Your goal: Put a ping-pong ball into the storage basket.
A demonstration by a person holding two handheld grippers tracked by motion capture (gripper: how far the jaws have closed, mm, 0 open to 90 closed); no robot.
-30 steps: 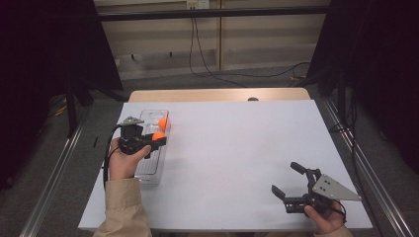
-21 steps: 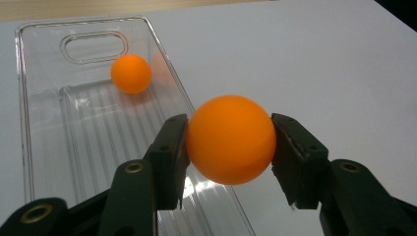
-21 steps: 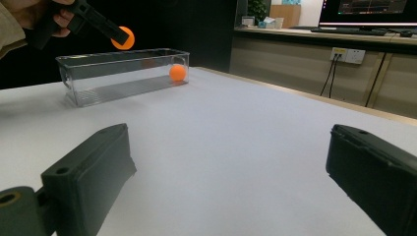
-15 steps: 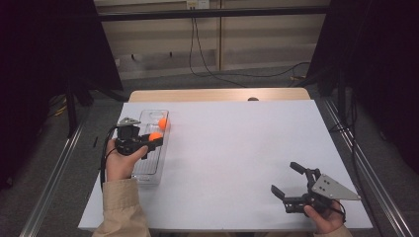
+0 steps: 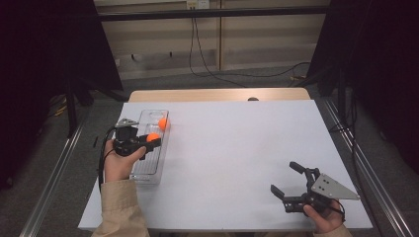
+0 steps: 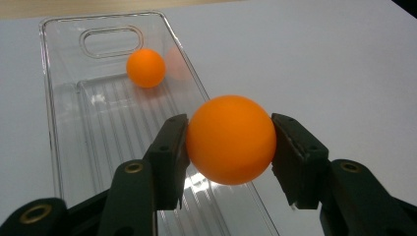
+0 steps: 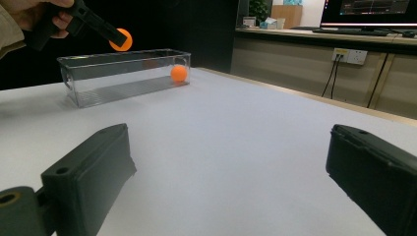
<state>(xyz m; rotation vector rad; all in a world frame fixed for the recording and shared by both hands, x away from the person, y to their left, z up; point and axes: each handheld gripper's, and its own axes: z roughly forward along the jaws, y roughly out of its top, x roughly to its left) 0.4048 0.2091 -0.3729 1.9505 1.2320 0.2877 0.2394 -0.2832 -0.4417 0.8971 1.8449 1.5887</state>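
Next to nothing has moved since the earlier frames: the left hand-held gripper [image 5: 154,140] sits at the same spot over the clear tray [image 5: 140,174], the right hand-held gripper [image 5: 287,180] is parked as before at the near right of the table [image 5: 237,148]. Left jaws clamped on an orange ball [image 6: 230,139], pads pressing both sides. The ball hangs above the tray's right long wall, roughly mid-length, so the drop looks to be straight down and slightly inward. Tray's long axis runs away from the person; a second orange ball [image 6: 146,68] rests at the far end, well apart. Near half of the tray is free. Left hand is far nearer. Right jaws spread wide, nothing between them, open table all around.
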